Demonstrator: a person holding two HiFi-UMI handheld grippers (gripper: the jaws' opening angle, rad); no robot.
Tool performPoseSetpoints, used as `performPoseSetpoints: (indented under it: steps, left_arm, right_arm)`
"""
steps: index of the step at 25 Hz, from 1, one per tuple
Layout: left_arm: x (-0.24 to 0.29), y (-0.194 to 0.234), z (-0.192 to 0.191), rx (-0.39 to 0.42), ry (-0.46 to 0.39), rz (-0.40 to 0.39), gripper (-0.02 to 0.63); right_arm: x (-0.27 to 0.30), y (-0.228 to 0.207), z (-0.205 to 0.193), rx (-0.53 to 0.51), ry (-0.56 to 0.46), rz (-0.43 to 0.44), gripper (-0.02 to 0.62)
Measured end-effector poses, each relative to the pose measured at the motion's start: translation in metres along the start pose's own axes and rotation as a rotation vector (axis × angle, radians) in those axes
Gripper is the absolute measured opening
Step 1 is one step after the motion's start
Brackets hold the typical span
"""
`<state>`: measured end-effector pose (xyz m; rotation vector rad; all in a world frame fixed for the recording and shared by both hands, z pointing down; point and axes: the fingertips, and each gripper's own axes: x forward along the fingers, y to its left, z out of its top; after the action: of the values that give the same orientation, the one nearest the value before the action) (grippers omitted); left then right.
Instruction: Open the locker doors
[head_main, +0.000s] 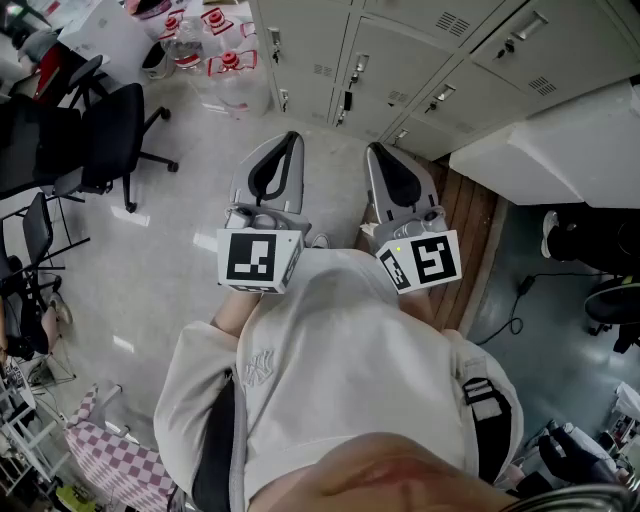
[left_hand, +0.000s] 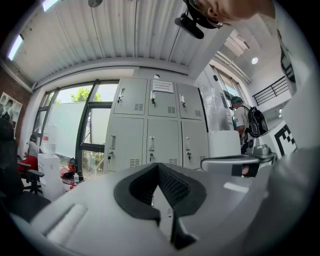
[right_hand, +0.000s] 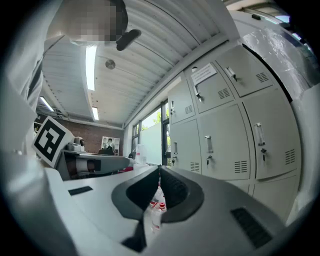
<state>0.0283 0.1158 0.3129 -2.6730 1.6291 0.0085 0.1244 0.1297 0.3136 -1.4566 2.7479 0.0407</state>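
Straight ahead, at the far edge of the head view, stands the bank of lockers (head_main: 400, 50) with every visible door closed and facing the person. They are pale grey sheet metal, smooth and matt. Each door is a tall rectangle with its long axis upright, and each has a slim vertical handle, a lock below it and a small patch of louvred vent slots. The left gripper view shows three columns in two tiers (left_hand: 150, 125), with a white paper sheet (left_hand: 163, 86) stuck on the upper middle door.

The left gripper (head_main: 293, 137) and the right gripper (head_main: 372, 148) are held side by side, close to the person's pale sweatshirt (head_main: 350, 360). Both point at the lockers but are well apart from them. Each gripper's own view shows its black ribbed pads pressed tip to tip with nothing between them — left (left_hand: 159, 166), right (right_hand: 160, 167).

The jaws are grey moulded plastic, curved like a beak. A white cube printed with black square markers sits on the near end of each gripper.

On the speckled floor to the far left are clear water bottles (head_main: 215, 50) with red caps. Nearer on the left is a black office chair (head_main: 115, 135). A wooden plank strip (head_main: 470, 230) runs along the locker base on the right.
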Motion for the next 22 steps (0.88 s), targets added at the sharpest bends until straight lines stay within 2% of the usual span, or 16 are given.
performPoseSetpoints:
  steps: [14,22]
  left_arm:
    - [-0.0022,-0.0055,0.0036,0.003,-0.019,0.006,0.002]
    - [-0.0004,0.0007,-0.0014,0.002,-0.001,0.027,0.002]
  right_arm:
    - [-0.0044,0.002,0.0,-0.011,-0.003,0.018,0.017]
    - [0.0019,-0.0006,-0.0032,0.04,-0.02,0.043,0.017]
